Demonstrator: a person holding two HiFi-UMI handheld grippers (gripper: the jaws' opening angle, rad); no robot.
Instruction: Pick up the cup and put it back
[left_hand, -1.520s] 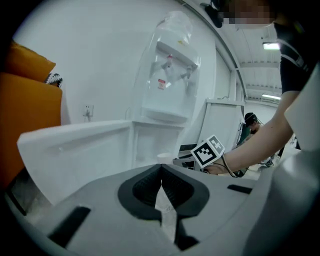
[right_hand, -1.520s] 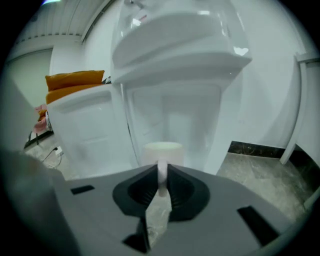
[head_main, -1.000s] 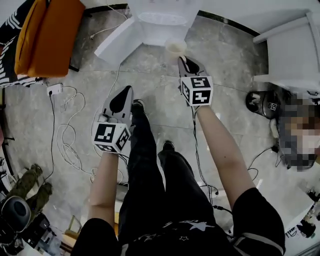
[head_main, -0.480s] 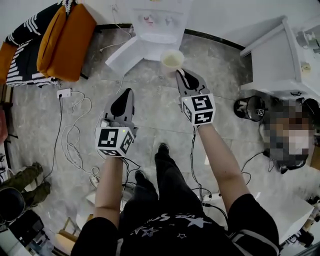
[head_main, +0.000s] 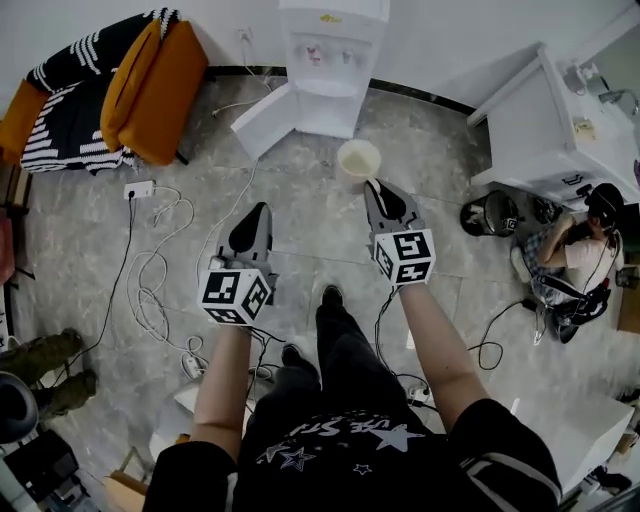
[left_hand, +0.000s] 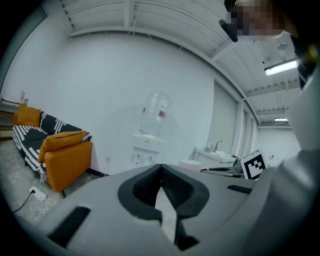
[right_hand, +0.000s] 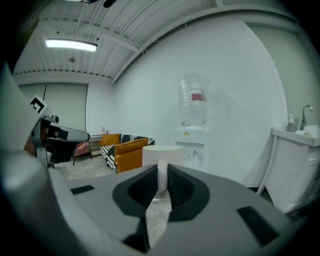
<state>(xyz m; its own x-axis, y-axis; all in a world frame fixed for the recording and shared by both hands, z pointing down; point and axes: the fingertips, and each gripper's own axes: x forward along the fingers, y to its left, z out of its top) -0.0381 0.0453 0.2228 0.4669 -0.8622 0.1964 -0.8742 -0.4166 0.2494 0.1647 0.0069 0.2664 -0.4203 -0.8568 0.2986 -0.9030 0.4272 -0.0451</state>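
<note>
Nearest to me are my own legs in black trousers (head_main: 335, 385), standing on the grey stone-tile floor (head_main: 310, 225). My two bare forearms reach forward over them.

My left hand-held gripper (head_main: 256, 212) hangs low over the floor. Its jaws are pressed together at the tips and nothing is between them. It touches nothing.

My right hand-held gripper (head_main: 376, 188) is a little further forward and well apart from the left one. Its jaws pinch the thin handle of the white round cup (head_main: 358, 158). In the right gripper view the handle stands upright between the black pads and the body of the cup rises just behind them. The cup is upright in the air, above the floor, with its open mouth up. I cannot tell if something is inside.

On the floor at my left lie loose white cables (head_main: 150, 290) and a white power strip (head_main: 138, 189).

Further away, against the white wall, stands the white water dispenser (head_main: 330, 50), almost straight ahead of the cup; the right gripper view shows a clear bottle on top of it. Left of it is an orange armchair (head_main: 150, 90), and beside that a black-and-white striped fabric (head_main: 65, 120). At the far right stands a white cabinet with a sink (head_main: 555, 130).
</note>
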